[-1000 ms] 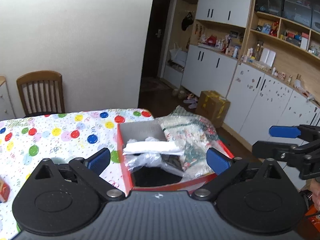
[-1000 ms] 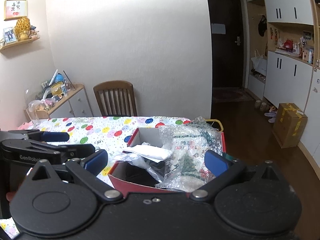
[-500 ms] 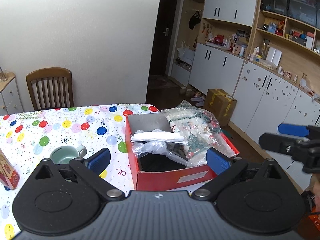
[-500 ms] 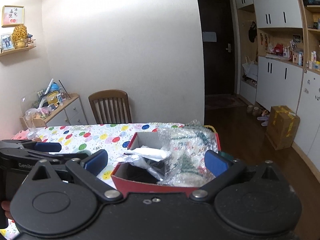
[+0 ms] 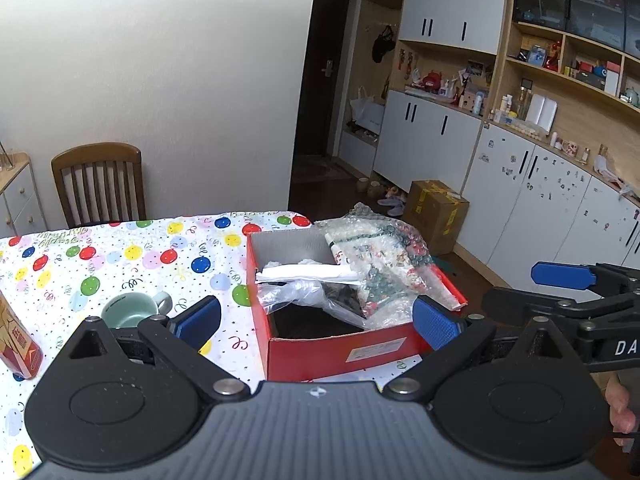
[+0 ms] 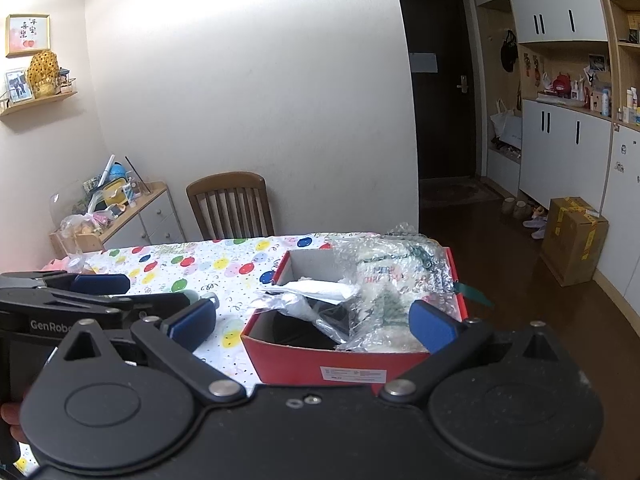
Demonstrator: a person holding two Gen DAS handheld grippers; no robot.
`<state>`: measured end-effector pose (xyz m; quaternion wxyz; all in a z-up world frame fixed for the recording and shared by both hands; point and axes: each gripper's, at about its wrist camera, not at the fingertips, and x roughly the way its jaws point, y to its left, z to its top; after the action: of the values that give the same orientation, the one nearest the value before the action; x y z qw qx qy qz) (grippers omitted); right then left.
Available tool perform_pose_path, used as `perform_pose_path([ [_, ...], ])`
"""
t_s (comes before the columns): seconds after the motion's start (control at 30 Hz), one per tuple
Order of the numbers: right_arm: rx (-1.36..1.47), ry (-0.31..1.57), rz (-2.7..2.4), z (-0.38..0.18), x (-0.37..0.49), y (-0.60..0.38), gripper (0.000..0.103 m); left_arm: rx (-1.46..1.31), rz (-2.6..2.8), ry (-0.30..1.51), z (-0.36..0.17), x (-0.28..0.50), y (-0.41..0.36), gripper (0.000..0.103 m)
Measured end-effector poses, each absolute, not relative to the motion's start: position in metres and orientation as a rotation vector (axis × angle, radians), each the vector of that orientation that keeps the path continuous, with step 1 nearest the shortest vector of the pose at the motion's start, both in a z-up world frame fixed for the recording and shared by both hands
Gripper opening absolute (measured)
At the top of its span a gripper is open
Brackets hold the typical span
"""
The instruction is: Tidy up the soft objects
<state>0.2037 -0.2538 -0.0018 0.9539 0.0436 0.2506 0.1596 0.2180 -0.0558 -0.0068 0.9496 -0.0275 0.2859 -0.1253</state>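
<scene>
Landmark: open red cardboard shoebox (image 5: 340, 344) on the balloon-print tablecloth (image 5: 120, 256).
Done so far: a bubble-wrap bundle with printed fabric inside (image 5: 384, 272), a crumpled clear plastic bag (image 5: 296, 294) and a folded white sheet (image 5: 308, 273) sit in the box; packing looks nearly finished.
Left to do: the bundle spills over the box's right wall and probably needs tucking in.
Left gripper (image 5: 316, 322): jaws wide, empty, hanging before the box's near wall, apart from the contents.
Right gripper (image 6: 312, 322): jaws wide, empty, likewise short of the box.
Beside the box: a pale green ceramic mug (image 5: 132, 312) on its left.
</scene>
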Motion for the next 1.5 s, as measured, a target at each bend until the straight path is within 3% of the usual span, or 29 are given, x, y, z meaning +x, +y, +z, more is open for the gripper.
perform_pose_path([
  [1.5,0.135,0.501,0.285,-0.0053,0.2106,-0.2583,0.103,-0.063,-0.270,0.539,-0.0018,0.2163,-0.0570,0.103],
])
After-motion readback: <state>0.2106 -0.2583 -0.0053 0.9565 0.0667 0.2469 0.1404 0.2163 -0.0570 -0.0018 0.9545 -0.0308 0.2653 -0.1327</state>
